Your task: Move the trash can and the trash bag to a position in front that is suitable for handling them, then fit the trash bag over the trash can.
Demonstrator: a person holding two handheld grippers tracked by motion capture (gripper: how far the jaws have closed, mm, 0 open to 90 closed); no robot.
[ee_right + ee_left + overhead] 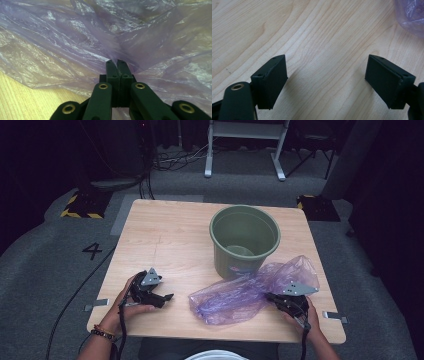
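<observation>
- High view: right gripper (274,297) is seen at the near-right of the pale wood-grain table (165,240), w/ the crumpled translucent purple plastic bag (250,290) spread leftward from its tip and up behind it; a round olive-green plastic bucket (244,240) stands just beyond the bag, touching it.
- Right gripper view: jaws are pressed together, a fold of the bag (100,37) pinched betw. them; thin creased film w/ glossy wrinkles is shown ahead and to both sides, a strip of table (22,100) at lower left.
- Left gripper (167,297) in the high view: held low over the table, well apart from the bag, tip pointed toward it.
- Left gripper view: jaws stand wide apart, nothing betw. them; flat black rectangular pads (274,80) over bare wood grain, w/ a corner of the bag (410,15) ahead at upper right.
</observation>
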